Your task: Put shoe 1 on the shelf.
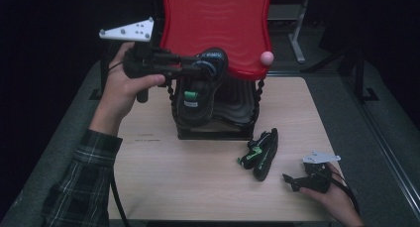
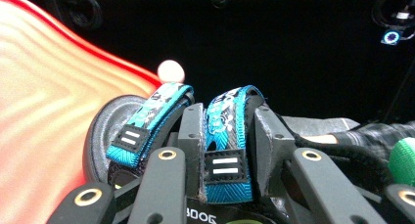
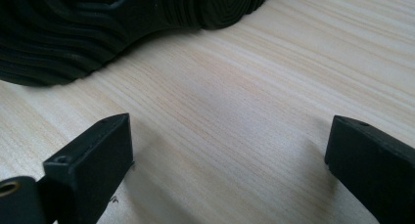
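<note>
Between the left gripper's (image 1: 210, 63) narrowly parted jaws sits a blue strap (image 2: 226, 145) of a black sandal (image 1: 198, 95), clamped and hanging sole-out, toe down, in front of the rack (image 1: 218, 113) under the red shelf (image 1: 215, 28). Suggest keeping the clamp firm, clearing the red rim, then setting the sandal flat. Right gripper (image 1: 292, 182) rests on the wood table (image 1: 198, 177), jaws wide, nothing between them; second sandal (image 1: 260, 150) lies on its side just beyond its tips. Table is pale laminate, room dark, grey floor around.
</note>
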Tool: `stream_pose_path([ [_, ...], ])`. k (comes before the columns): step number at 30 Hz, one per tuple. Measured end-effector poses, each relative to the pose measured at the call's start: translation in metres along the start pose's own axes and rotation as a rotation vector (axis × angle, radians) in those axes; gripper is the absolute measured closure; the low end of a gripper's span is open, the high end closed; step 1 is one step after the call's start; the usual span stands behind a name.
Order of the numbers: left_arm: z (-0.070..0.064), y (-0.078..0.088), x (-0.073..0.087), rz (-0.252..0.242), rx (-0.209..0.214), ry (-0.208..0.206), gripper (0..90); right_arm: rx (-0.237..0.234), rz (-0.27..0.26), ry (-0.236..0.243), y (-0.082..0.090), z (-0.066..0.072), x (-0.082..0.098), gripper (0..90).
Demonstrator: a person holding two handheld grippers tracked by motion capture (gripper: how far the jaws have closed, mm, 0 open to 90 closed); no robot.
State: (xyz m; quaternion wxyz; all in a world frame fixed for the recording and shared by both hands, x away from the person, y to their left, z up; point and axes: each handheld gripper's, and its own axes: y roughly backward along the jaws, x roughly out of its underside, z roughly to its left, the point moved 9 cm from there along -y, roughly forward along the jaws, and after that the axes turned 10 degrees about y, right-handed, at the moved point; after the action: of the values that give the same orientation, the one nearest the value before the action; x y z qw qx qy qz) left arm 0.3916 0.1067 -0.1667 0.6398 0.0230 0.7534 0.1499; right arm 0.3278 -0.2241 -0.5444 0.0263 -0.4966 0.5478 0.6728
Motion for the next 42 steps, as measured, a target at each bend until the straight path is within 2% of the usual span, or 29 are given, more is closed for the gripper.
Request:
stream_pose_path([
  [5, 0.014, 0.0, -0.025, -0.001, -0.031, -0.018, 68.8, -0.002, -0.001, 0.003, 0.0, 0.0, 0.0, 3.2],
  [6, 0.014, 0.0, -0.025, -0.001, -0.031, -0.018, 68.8, -0.002, -0.001, 0.003, 0.0, 0.0, 0.0, 3.2],
  [11, 0.044, -0.003, -0.049, -0.006, -0.078, -0.012, 68.9, -0.006, -0.002, 0.002, 0.0, 0.0, 0.0, 3.2],
  [12, 0.044, -0.003, -0.049, -0.006, -0.078, -0.012, 68.9, -0.006, -0.002, 0.002, 0.0, 0.0, 0.0, 3.2],
  [13, 0.054, -0.004, -0.056, -0.008, -0.089, -0.009, 68.9, -0.008, -0.003, 0.001, 0.0, 0.0, 0.0, 3.2],
  [15, 0.065, -0.007, -0.062, -0.004, -0.106, -0.015, 68.9, -0.011, -0.004, 0.002, 0.001, 0.0, 0.0, 3.2],
  [25, 0.119, -0.013, -0.078, -0.018, -0.195, -0.002, 68.9, -0.016, -0.004, 0.007, 0.001, 0.0, 0.001, 3.2],
  [26, 0.119, -0.013, -0.078, -0.018, -0.195, -0.002, 68.9, -0.016, -0.004, 0.007, 0.001, 0.0, 0.001, 3.2],
  [27, 0.13, -0.013, -0.078, -0.013, -0.22, -0.004, 68.9, -0.018, -0.006, 0.004, 0.001, 0.0, 0.001, 3.2],
  [28, 0.13, -0.013, -0.078, -0.013, -0.22, -0.004, 68.9, -0.019, -0.006, 0.003, 0.001, 0.0, 0.001, 3.2],
  [29, 0.14, -0.014, -0.078, -0.016, -0.242, -0.003, 68.9, -0.02, -0.007, 0.002, 0.001, 0.0, 0.001, 3.2],
  [31, 0.144, -0.014, -0.076, -0.013, -0.248, -0.002, 68.9, -0.021, -0.008, 0.003, 0.001, 0.0, 0.001, 3.2],
  [32, 0.146, -0.016, -0.074, -0.026, -0.225, 0.007, 68.9, -0.022, -0.008, 0.003, 0.002, 0.0, 0.001, 3.2],
  [33, 0.146, -0.017, -0.073, -0.026, -0.22, 0.007, 68.9, -0.023, -0.008, 0.007, 0.002, 0.0, 0.001, 3.2],
  [37, 0.142, -0.022, -0.065, 0.014, -0.197, -0.005, 68.8, -0.022, -0.007, 0.011, 0.002, 0.0, 0.001, 3.2],
  [39, 0.141, -0.024, -0.06, 0.017, -0.181, -0.003, 68.8, -0.02, -0.005, 0.013, 0.002, 0.0, 0.002, 3.2],
  [42, 0.141, -0.021, -0.057, -0.011, -0.173, 0.005, 68.5, -0.018, -0.003, 0.02, 0.002, 0.0, 0.002, 3.2],
])
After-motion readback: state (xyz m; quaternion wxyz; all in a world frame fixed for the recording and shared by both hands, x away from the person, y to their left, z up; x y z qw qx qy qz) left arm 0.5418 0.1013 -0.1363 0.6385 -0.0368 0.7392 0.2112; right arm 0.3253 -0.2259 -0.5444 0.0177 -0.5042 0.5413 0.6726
